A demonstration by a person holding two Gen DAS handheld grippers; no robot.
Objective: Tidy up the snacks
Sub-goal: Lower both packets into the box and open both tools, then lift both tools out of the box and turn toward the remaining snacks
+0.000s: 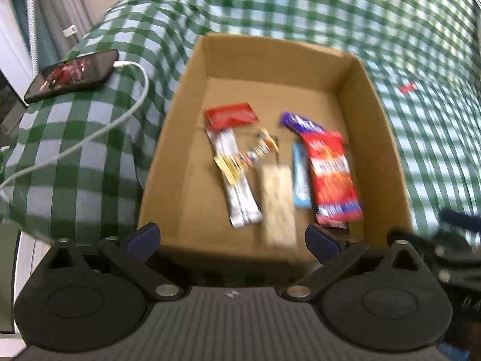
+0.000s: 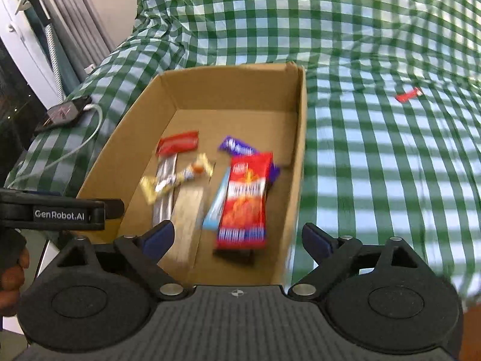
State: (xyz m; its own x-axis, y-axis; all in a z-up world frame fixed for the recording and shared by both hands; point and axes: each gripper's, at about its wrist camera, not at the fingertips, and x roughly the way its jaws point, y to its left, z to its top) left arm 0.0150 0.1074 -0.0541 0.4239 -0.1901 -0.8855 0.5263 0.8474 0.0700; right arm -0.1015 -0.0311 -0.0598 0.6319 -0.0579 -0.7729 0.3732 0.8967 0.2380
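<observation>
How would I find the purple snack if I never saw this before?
Look in the cardboard box on the green checked cloth. Along its right side lies a big red packet. The purple bar pokes out from under that packet's far end, the only purple wrapper there.

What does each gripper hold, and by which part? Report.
Nothing. The left gripper and right gripper are open and empty above the box.

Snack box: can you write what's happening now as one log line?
box: snacks inside | left tool: open, empty | right tool: open, empty | red wrapper: outside on cloth
</observation>
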